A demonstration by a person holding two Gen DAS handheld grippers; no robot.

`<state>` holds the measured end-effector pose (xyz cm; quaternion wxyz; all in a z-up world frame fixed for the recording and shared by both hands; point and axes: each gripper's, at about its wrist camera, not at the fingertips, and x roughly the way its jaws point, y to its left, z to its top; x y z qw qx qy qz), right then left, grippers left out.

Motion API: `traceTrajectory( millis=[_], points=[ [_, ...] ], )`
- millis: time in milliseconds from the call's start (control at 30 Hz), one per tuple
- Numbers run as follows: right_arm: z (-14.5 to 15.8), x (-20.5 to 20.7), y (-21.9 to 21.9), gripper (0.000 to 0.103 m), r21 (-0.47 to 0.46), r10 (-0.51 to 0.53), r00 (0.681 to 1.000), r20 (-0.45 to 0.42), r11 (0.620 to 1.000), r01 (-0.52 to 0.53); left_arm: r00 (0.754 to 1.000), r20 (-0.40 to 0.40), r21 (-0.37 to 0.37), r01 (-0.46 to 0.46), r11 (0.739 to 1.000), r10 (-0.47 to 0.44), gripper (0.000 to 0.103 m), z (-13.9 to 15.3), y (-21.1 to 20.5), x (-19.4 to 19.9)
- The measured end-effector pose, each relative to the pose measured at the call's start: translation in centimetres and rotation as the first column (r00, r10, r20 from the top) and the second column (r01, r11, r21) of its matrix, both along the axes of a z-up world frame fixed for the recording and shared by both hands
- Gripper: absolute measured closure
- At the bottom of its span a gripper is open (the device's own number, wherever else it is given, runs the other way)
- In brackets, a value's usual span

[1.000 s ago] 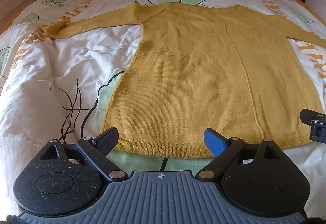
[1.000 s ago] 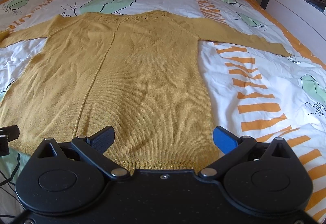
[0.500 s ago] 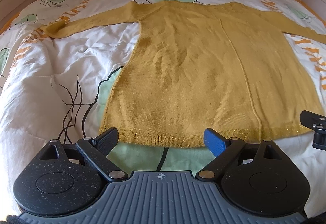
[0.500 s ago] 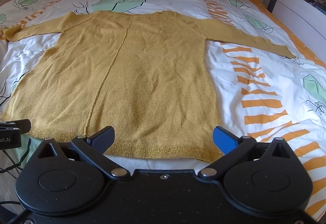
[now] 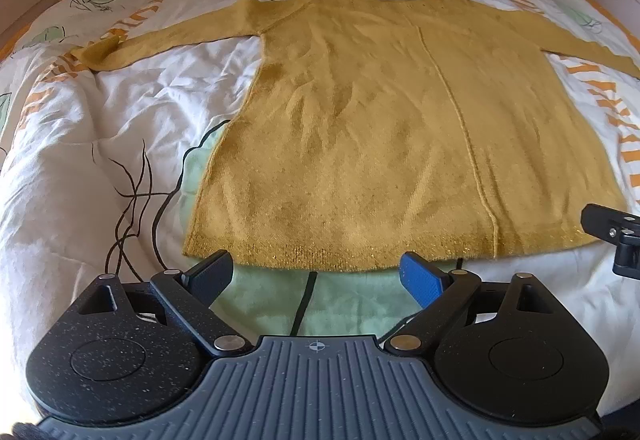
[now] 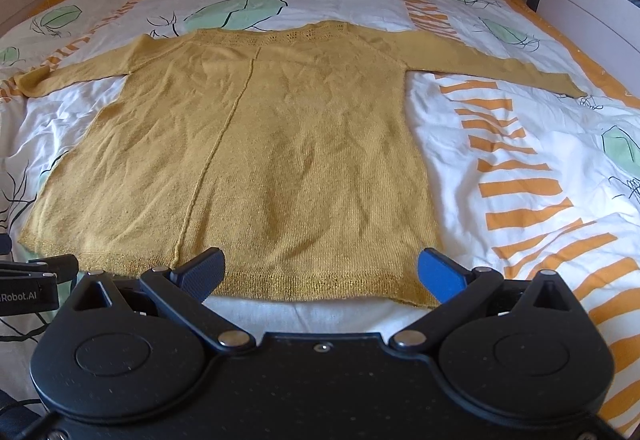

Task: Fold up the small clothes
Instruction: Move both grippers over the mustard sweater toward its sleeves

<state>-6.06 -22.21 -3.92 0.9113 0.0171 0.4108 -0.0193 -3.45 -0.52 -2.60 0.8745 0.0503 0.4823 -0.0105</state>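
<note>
Right sleeve of yellow sweater (image 5: 400,127) cut off at frame right. Sweater flat on patterned duvet (image 5: 100,143). Left gripper (image 5: 320,276) and right gripper (image 6: 322,272) both spread, empty, at hem.

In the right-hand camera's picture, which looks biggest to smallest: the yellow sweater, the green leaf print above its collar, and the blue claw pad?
1. Yellow sweater.
2. Green leaf print.
3. Blue claw pad, though it sits much closer to the camera, so its rank against the leaf is unsure.
</note>
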Motion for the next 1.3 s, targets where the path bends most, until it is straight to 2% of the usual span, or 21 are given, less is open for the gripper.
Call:
traceTrajectory(
  millis=[367,567,700,867,1133,1300],
  points=[
    [-0.4,0.2,-1.0,0.001,0.072,-0.006,1.000,-0.022,0.997,0.008,1.000,-0.030,-0.017,0.008,1.000,-0.009,0.012,-0.2,0.0,0.2],
    [-0.6,0.5,-1.0,0.001,0.071,0.001,0.999,-0.040,0.997,0.002,0.998,-0.059,-0.028,0.015,1.000,-0.017,0.012,-0.3,0.1,0.5],
    [-0.5,0.9,-1.0,0.001,0.070,0.034,0.997,-0.064,0.997,-0.030,0.995,-0.086,-0.040,0.039,0.998,-0.042,0.012,0.1,0.4,0.9],
    [-0.3,1.7,-1.9,0.001,0.129,0.101,0.989,-0.110,0.988,-0.087,0.990,-0.108,-0.046,0.083,0.995,-0.088,0.012,0.8,0.9,1.9],
    [0.7,4.3,-5.3,0.001,0.248,0.176,0.967,-0.184,0.960,-0.127,0.979,-0.118,-0.052,0.160,0.986,-0.165,0.012,2.6,1.4,4.9],
    [1.8,6.7,-7.7,0.001,0.251,0.170,0.969,-0.177,0.960,-0.122,0.980,-0.074,-0.035,0.180,0.983,-0.182,0.012,3.8,1.2,8.4]
  ],
)
